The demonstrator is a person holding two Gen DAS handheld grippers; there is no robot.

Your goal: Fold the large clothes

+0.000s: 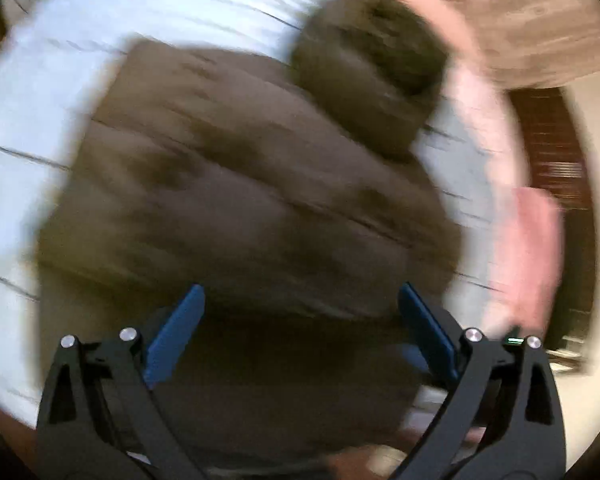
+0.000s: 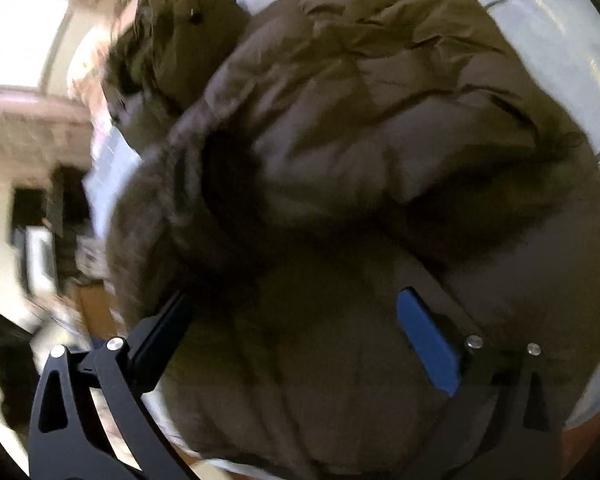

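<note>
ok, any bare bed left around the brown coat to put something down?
Yes: pale bedsheet is bare left of and beyond the puffer coat in the left wrist view. Crowded by the hood, where pink fabric runs along the edge.

A brown puffer jacket (image 2: 340,160) lies bunched on a pale blue sheet (image 2: 560,32), its fur-trimmed hood (image 2: 168,40) toward eleven o'clock. The right gripper (image 2: 296,312) hangs over the coat at six o'clock, jaws wide apart (nothing pinched between them); the surroundings at nine o'clock are blurred.
</note>
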